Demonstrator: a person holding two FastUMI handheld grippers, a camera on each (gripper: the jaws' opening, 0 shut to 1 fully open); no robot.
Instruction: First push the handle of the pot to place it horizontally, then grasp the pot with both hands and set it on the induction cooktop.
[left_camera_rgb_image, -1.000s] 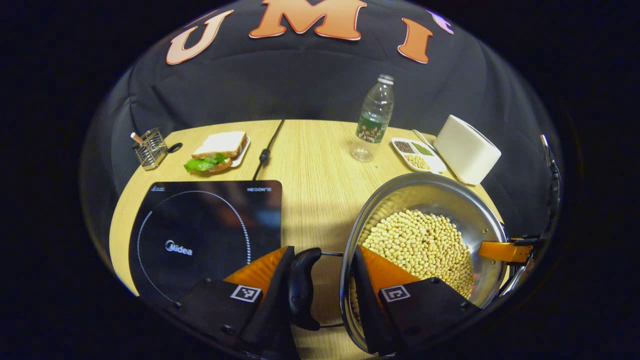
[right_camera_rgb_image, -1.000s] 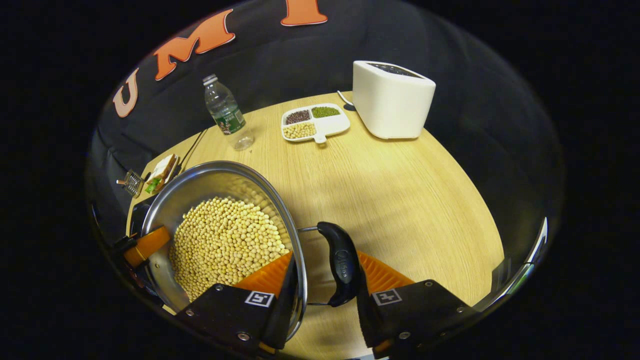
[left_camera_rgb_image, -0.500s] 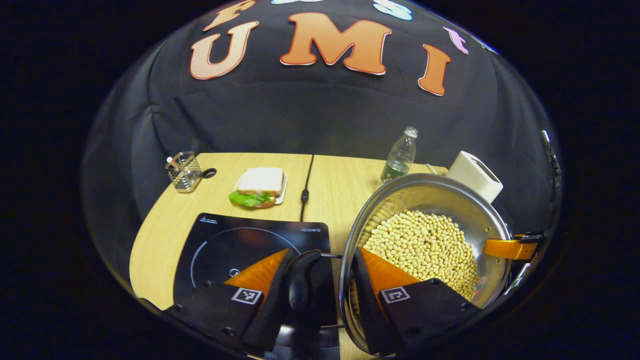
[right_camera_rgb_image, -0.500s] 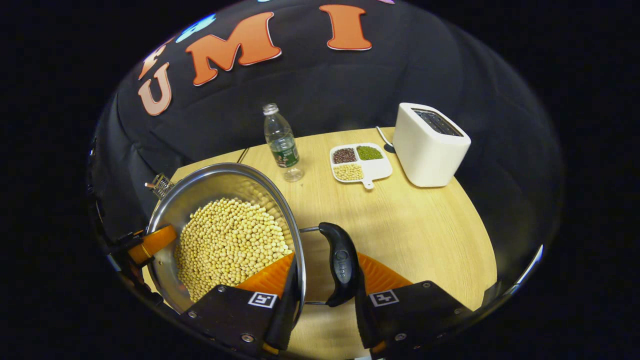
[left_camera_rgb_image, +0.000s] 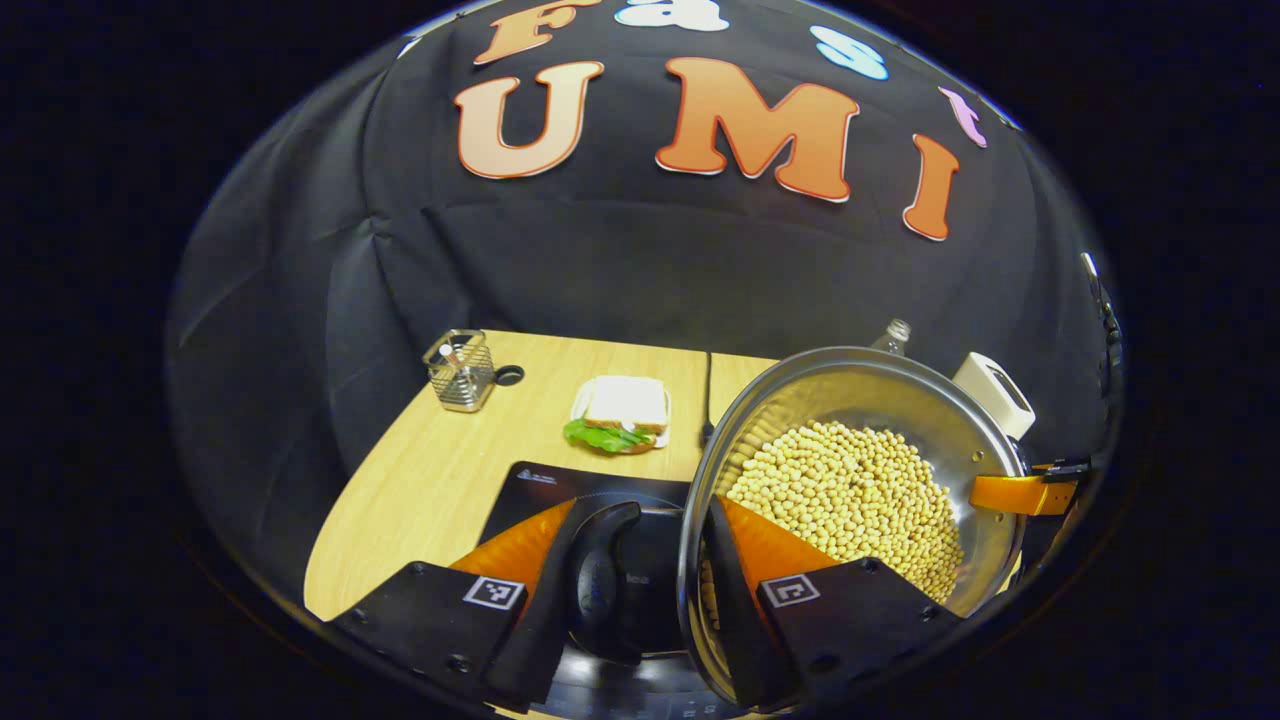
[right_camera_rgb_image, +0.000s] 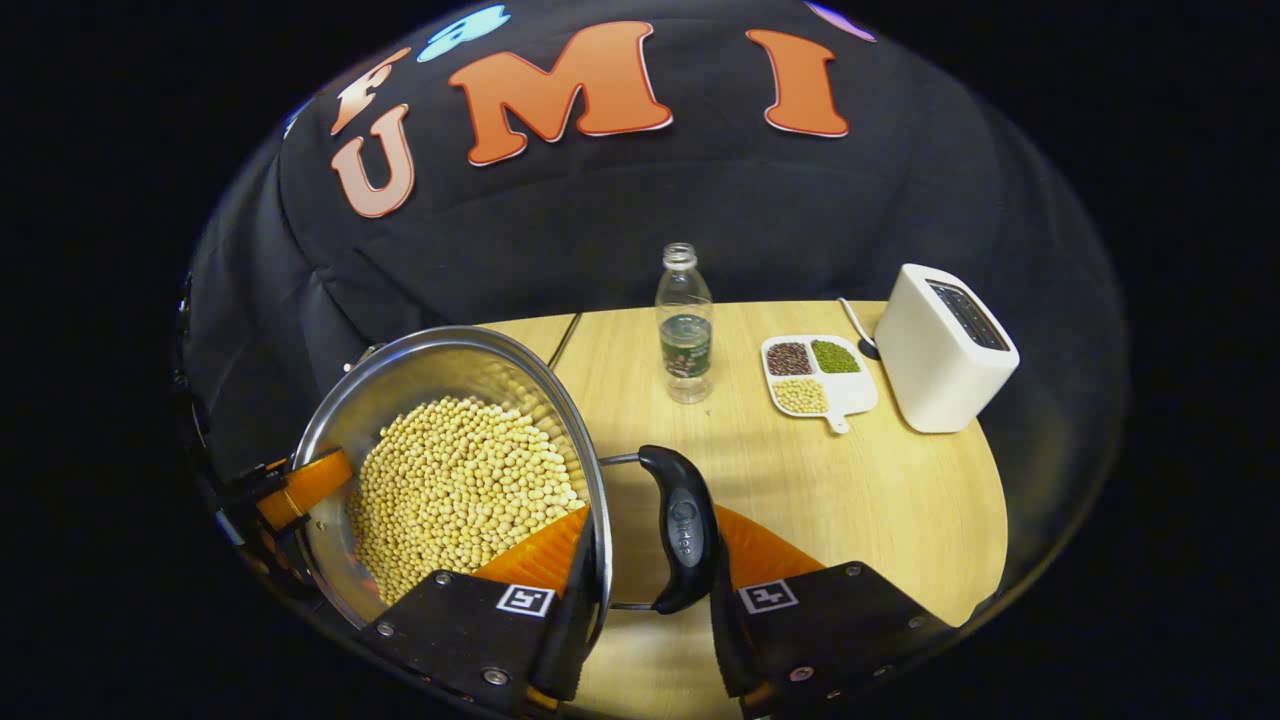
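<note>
A steel pot (left_camera_rgb_image: 880, 400) full of pale yellow beans (left_camera_rgb_image: 850, 495) hangs in the air between both grippers. My left gripper (left_camera_rgb_image: 640, 565) is shut on the pot's side, one finger inside the rim and one outside the black handle (left_camera_rgb_image: 600, 580). Under that handle lies the black induction cooktop (left_camera_rgb_image: 545, 485). In the right gripper view, my right gripper (right_camera_rgb_image: 650, 565) is shut the same way on the opposite black handle (right_camera_rgb_image: 682, 530) of the pot (right_camera_rgb_image: 420, 365). Each view shows the other gripper's finger at the pot's far rim.
The wooden table (right_camera_rgb_image: 850, 490) carries a water bottle (right_camera_rgb_image: 685, 325), a divided dish of grains (right_camera_rgb_image: 815, 375) and a white toaster (right_camera_rgb_image: 945, 350) at its right. A sandwich plate (left_camera_rgb_image: 620, 415), a wire holder (left_camera_rgb_image: 460, 372) and a cable (left_camera_rgb_image: 707, 390) lie behind the cooktop.
Both grippers have raised the pot off the table and carried it leftward, so its left handle now hangs over the cooktop. Their hold on the handles is unchanged.
</note>
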